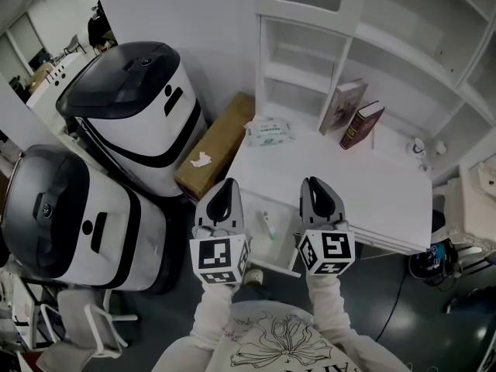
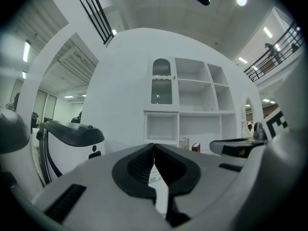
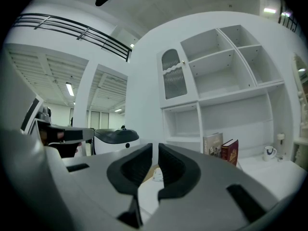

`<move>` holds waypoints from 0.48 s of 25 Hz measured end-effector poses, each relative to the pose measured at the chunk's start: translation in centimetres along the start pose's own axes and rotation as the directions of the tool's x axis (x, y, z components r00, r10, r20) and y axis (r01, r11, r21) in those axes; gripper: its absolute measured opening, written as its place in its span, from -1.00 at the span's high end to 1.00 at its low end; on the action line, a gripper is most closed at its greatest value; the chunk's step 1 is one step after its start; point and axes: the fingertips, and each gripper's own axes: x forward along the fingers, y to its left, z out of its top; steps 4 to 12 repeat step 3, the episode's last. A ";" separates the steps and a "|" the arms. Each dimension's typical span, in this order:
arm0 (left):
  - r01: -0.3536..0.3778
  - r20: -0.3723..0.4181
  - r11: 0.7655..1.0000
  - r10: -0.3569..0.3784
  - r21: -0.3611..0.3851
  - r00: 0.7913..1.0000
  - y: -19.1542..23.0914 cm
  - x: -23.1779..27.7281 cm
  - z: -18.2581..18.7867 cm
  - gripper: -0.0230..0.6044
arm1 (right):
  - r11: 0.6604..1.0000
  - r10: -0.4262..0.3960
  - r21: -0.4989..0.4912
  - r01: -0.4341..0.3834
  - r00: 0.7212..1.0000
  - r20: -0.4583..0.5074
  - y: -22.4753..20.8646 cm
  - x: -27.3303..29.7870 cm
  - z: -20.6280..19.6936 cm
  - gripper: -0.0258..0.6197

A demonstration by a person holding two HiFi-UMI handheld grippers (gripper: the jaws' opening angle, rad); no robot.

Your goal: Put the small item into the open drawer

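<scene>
We are holding both claws out over the near left edge of the white bench (image 1: 349,184). The left claw (image 1: 228,188) is showing its jaws pressed together at the tips, with nothing between them. The right claw (image 1: 314,186) is also closed and empty, its jaws standing side by side with only a sliver between them.

The small item (image 1: 267,225), a pale tube-like thing with green marks, is lying in the open drawer (image 1: 273,268), which is standing out from the bench's near edge between the two claws. Its marks are too small for us to read.

Farther back on the bench, a flat pack (image 1: 269,132) with green print is lying left of two books leaning against the shelves: a tan book (image 1: 343,105) and, just right of it, a dark red book (image 1: 361,124). We are making out no title on either, and the pack's print is staying unreadable too. A brown box (image 1: 217,142) is standing on the floor left of the bench.

Each claw is carrying a cube with black-and-white square markers. Lettering on our shirt (image 1: 287,347) is cut off at the near edge.
</scene>
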 end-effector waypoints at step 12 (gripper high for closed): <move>0.001 0.002 1.000 -0.001 0.000 1.000 -0.1 0.0 0.1 0.91 | 1.000 -0.001 -0.001 0.001 1.000 0.000 0.0 -0.1 0.1 0.81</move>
